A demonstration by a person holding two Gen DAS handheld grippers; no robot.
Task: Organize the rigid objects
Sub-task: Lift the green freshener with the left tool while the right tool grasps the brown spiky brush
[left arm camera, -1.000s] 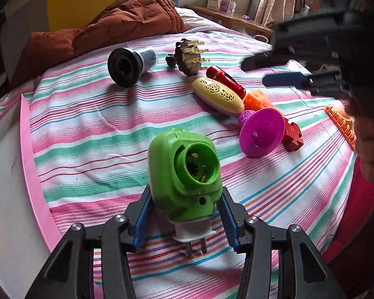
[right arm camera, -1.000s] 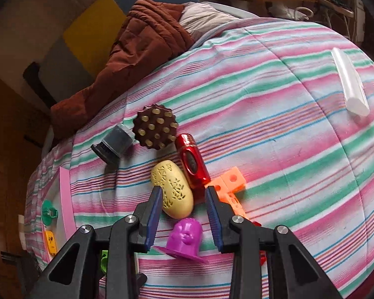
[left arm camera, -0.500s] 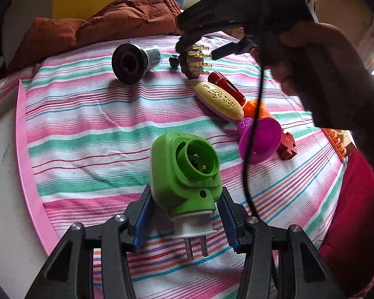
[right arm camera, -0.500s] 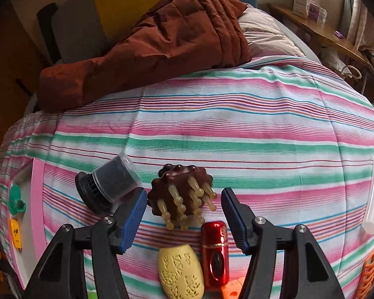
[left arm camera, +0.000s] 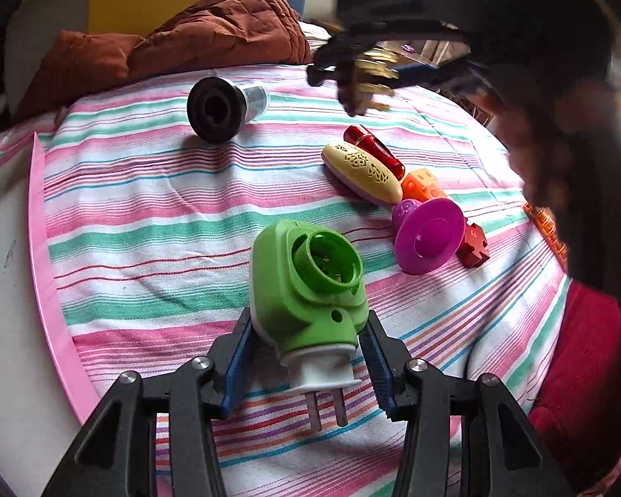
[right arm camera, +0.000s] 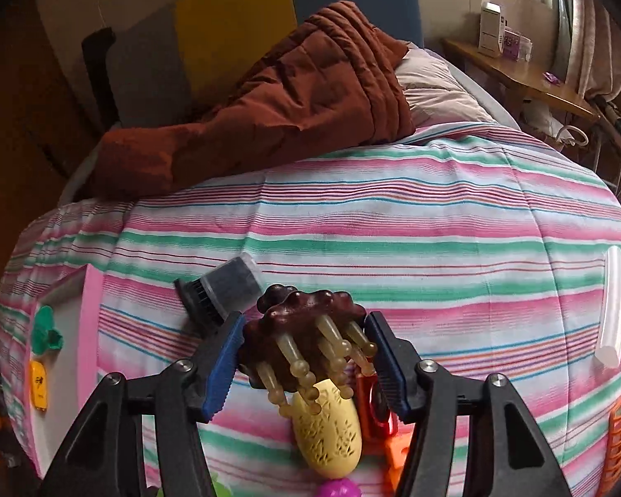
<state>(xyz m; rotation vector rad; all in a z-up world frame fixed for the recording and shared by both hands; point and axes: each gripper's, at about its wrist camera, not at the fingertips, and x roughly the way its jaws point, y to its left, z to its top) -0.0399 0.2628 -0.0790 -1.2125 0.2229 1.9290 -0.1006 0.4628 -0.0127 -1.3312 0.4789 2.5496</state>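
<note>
Above a striped bed (right arm camera: 393,215), the left hand-held gripper (left arm camera: 306,356) is clamped on a green plug-in device (left arm camera: 306,285); the right hand-held gripper (right arm camera: 306,356) is clamped on a brown pronged massager (right arm camera: 302,327). Both look light, stiff and smooth, best gripped across their bodies.

Shiny green plastic plug-in thing (left arm camera: 306,285) with metal prongs, glossy dark brown massage brush (right arm camera: 306,331) with see-through rubbery pegs, soft striped cloth bedsheet (right arm camera: 393,223), puffy brown quilt (right arm camera: 269,112), smooth wooden shelf (right arm camera: 517,74) far right

Red cylinder (right arm camera: 372,404) mostly hidden behind right claw (right arm camera: 306,358); magenta toy (right arm camera: 338,488) cut off.
</note>
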